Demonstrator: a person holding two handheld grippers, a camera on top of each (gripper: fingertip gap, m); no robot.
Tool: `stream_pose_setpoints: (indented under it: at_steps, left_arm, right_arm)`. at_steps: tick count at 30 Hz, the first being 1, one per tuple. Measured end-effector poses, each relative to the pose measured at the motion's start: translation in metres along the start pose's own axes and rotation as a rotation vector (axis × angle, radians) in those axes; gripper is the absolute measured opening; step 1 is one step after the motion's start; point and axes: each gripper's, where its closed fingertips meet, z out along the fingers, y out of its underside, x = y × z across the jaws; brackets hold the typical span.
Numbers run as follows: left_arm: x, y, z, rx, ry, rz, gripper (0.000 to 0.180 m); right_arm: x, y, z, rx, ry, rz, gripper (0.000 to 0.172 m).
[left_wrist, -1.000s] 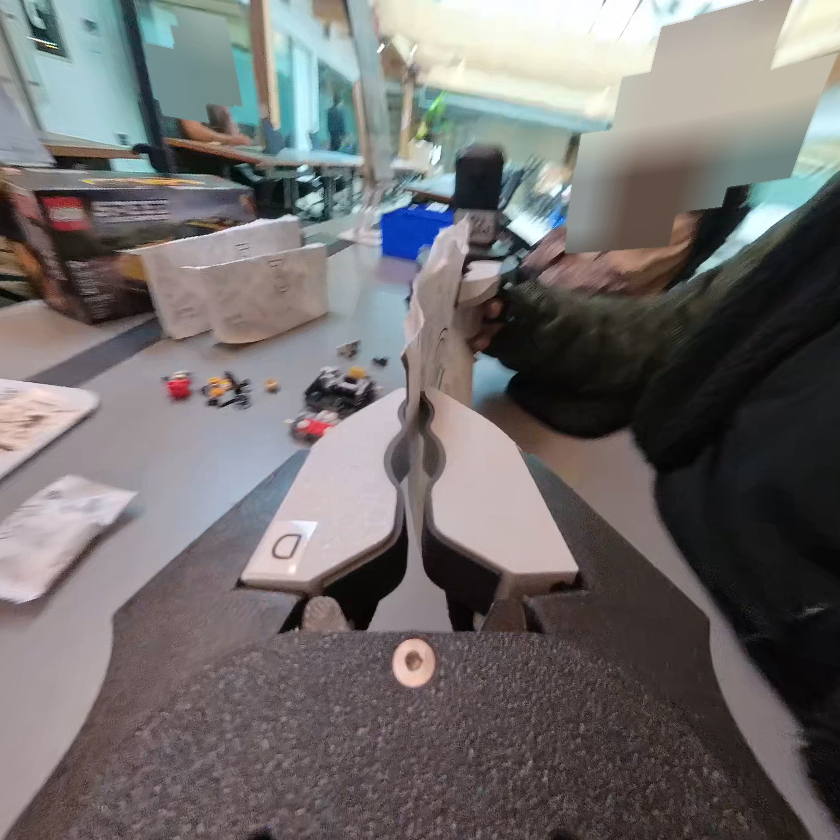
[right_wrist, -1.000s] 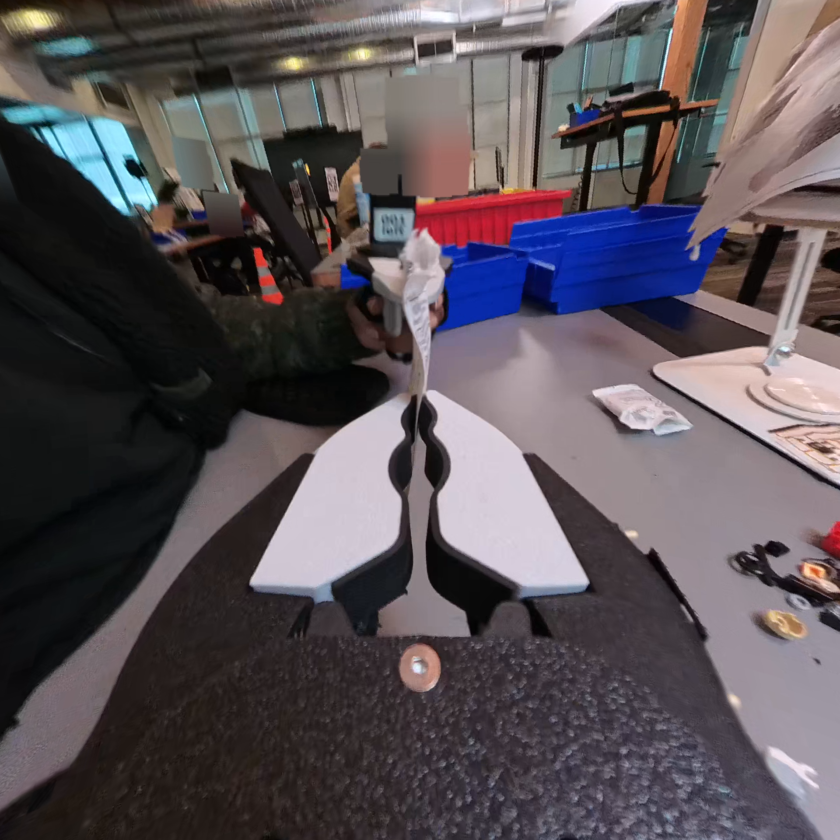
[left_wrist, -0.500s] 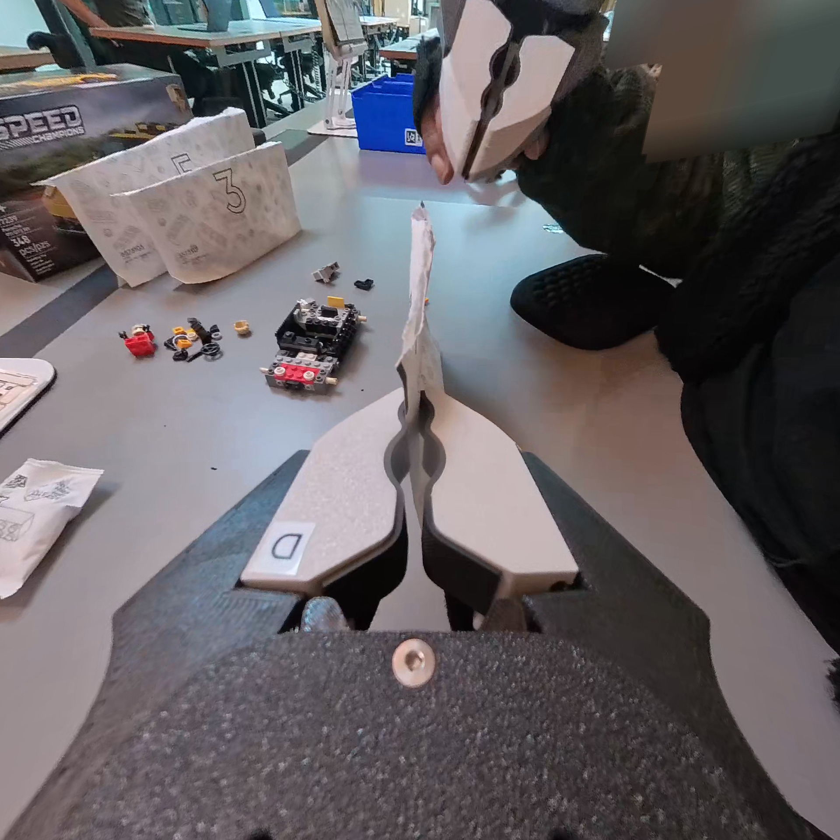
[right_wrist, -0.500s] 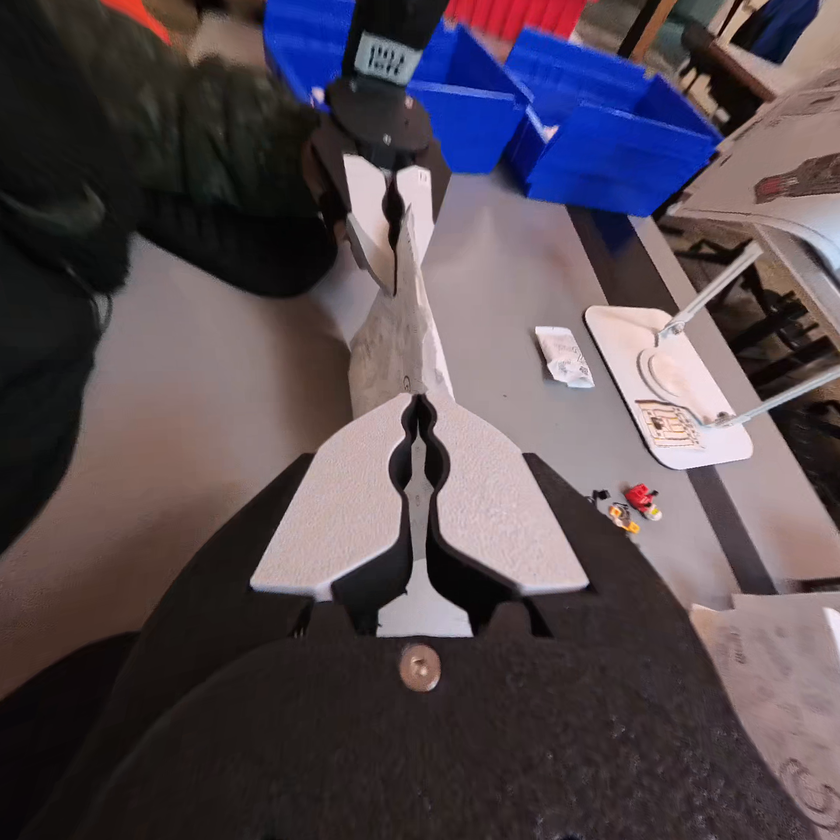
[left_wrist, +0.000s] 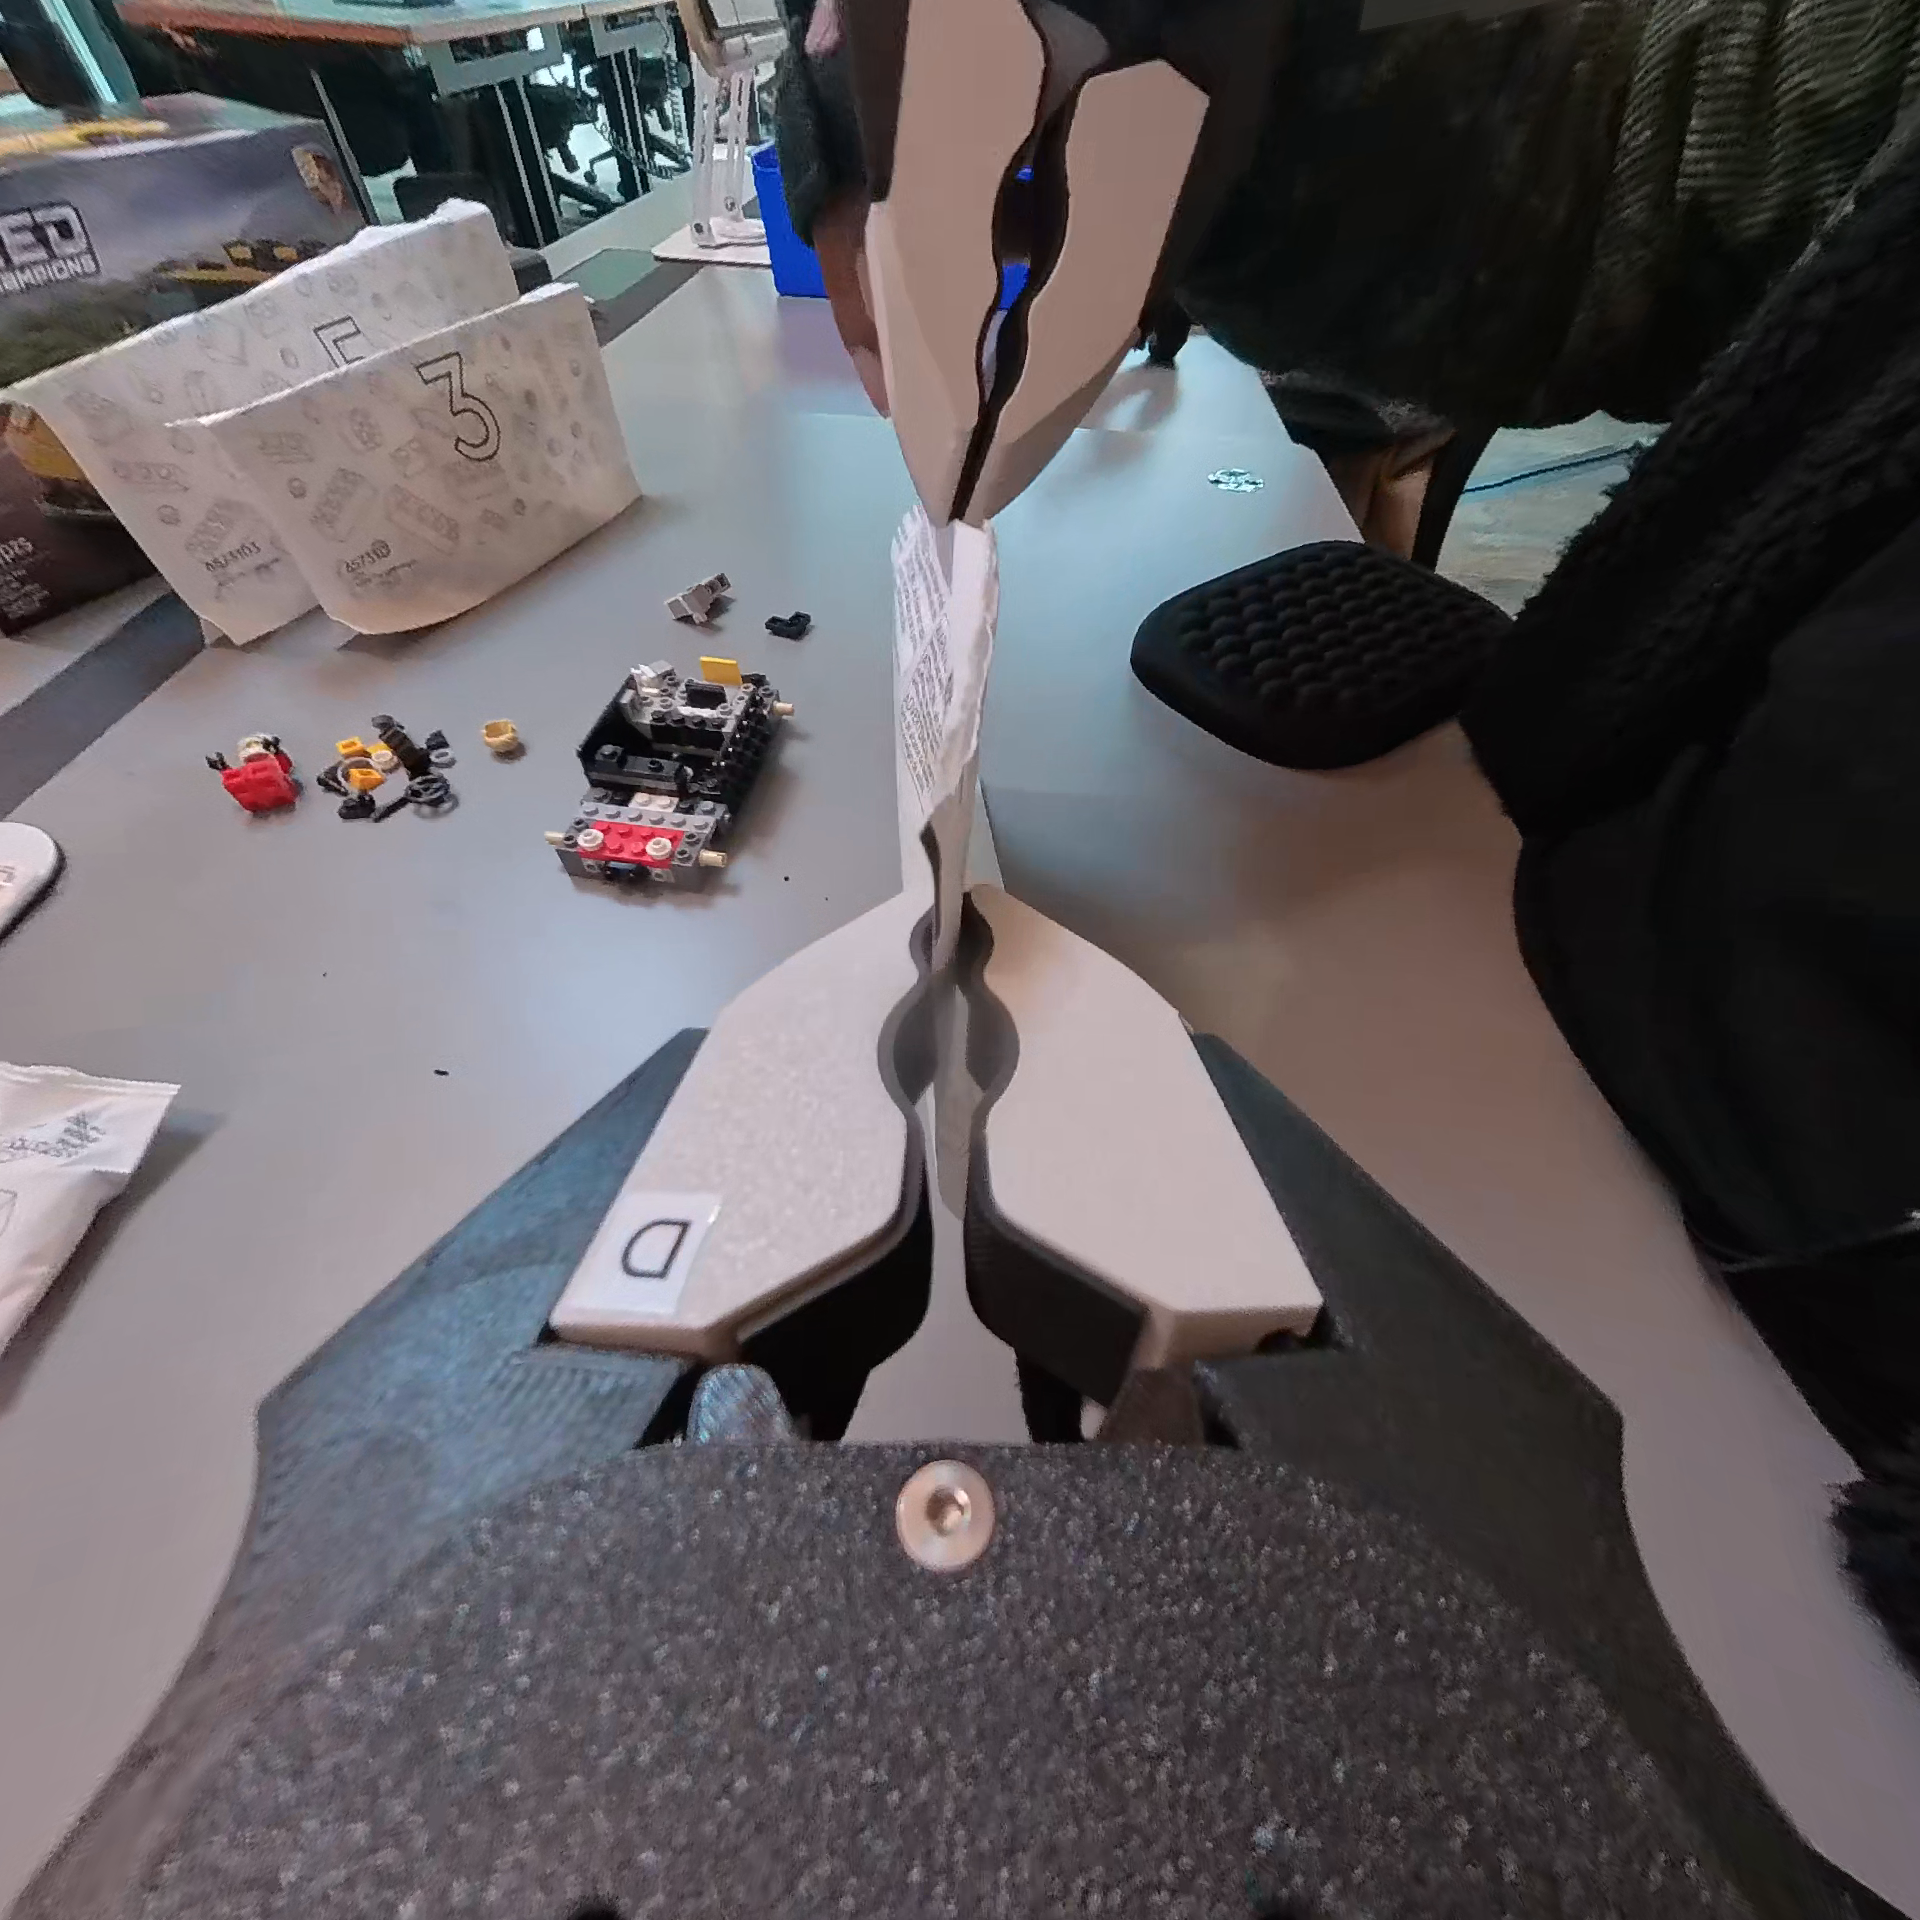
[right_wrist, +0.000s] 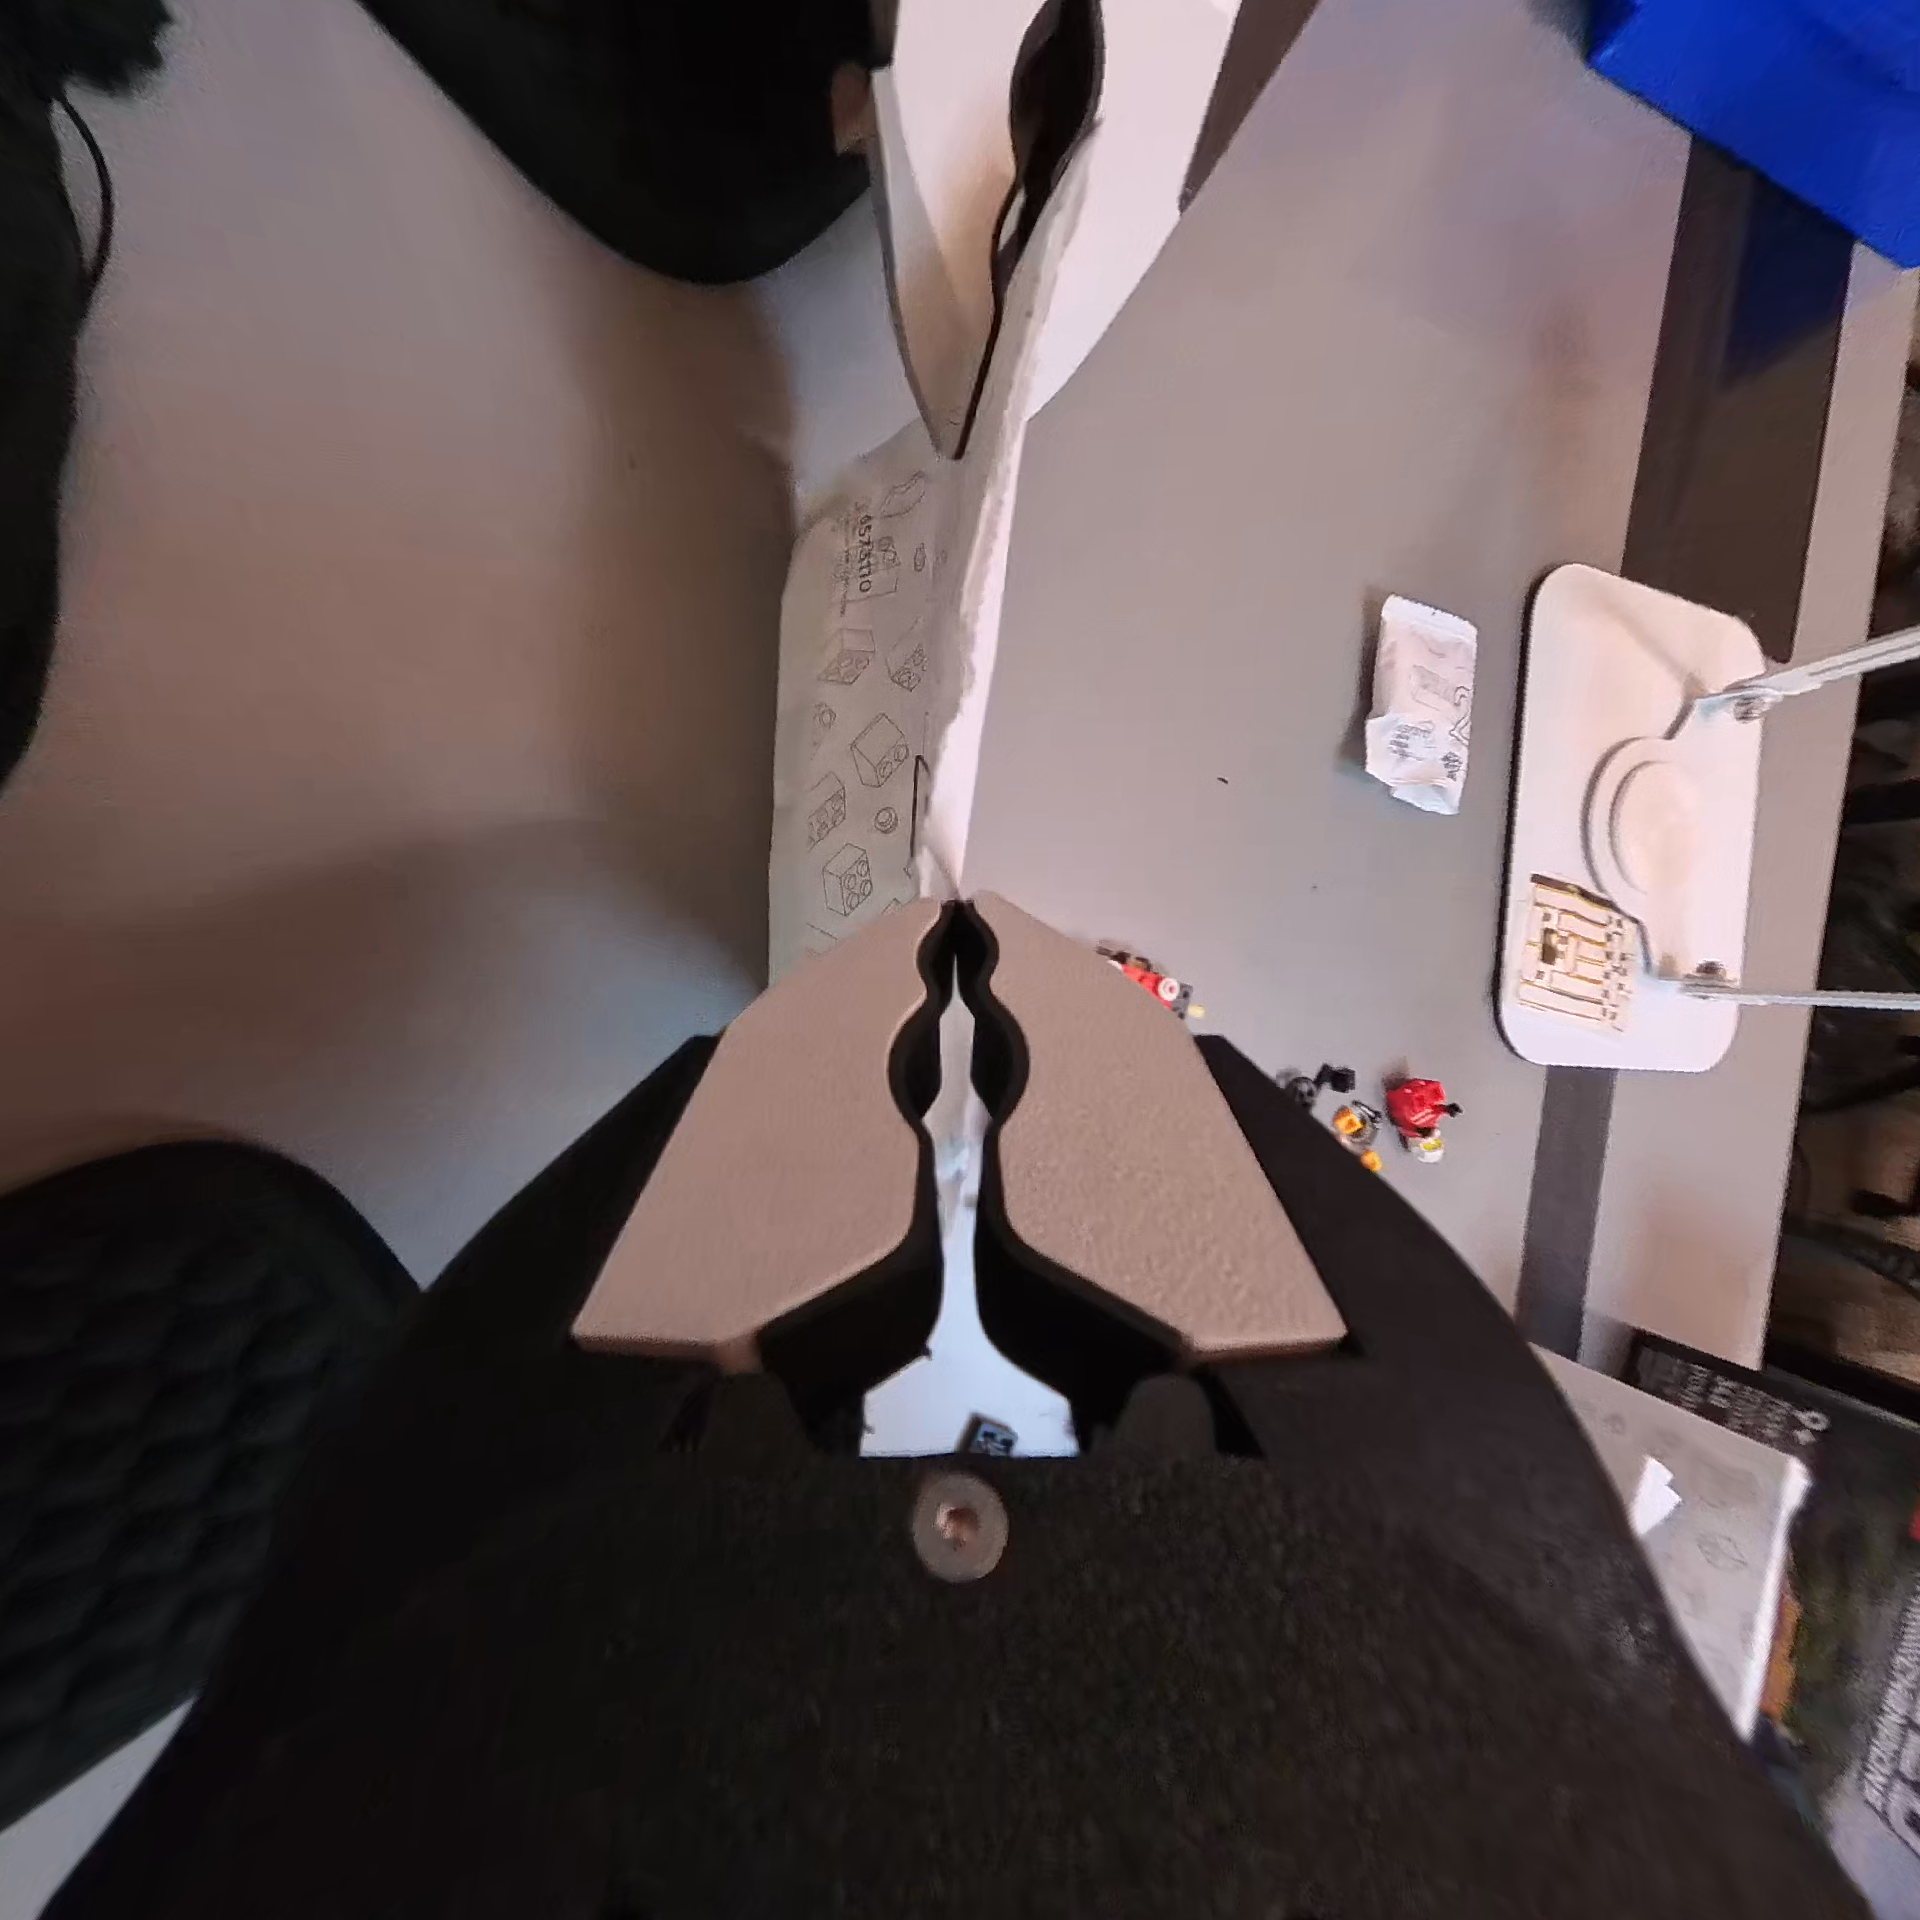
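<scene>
A white paper bag (left_wrist: 940, 686) printed with brick drawings hangs stretched above the grey table (left_wrist: 416, 987). My left gripper (left_wrist: 961, 906) is shut on its lower end. My right gripper (left_wrist: 968, 509) comes down from above and is shut on its top end. In the right wrist view the bag (right_wrist: 868, 717) runs from my right gripper (right_wrist: 961, 909) to my left gripper (right_wrist: 951, 449), and one long edge looks ragged.
A part-built black and red brick chassis (left_wrist: 675, 769) and loose small pieces (left_wrist: 384, 769) lie left of the bag. Two numbered paper bags (left_wrist: 416, 457) lean on a box (left_wrist: 125, 218). A black armrest (left_wrist: 1320, 644) is right. A small packet (right_wrist: 1418, 717), a stand base (right_wrist: 1631, 821). My hands' fingertips stand some 10 cm from each other. The small packet (right_wrist: 1418, 717) is about equally far from each gripper, around 25 cm.
The right gripper has swung up over the left one and now points down at the table. The bag, held by both throughout, has gone from level to upright between them.
</scene>
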Motion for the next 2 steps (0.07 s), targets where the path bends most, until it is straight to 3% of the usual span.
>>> stream_pose_setpoints:
  at_steps: [2]
  left_arm:
    - [-0.0022,0.0012,-0.0001,-0.013,0.0,-0.055,0.0]
  right_arm:
    - [-0.0025,-0.0021,-0.0018,0.009,-0.005,-0.032,0.0]
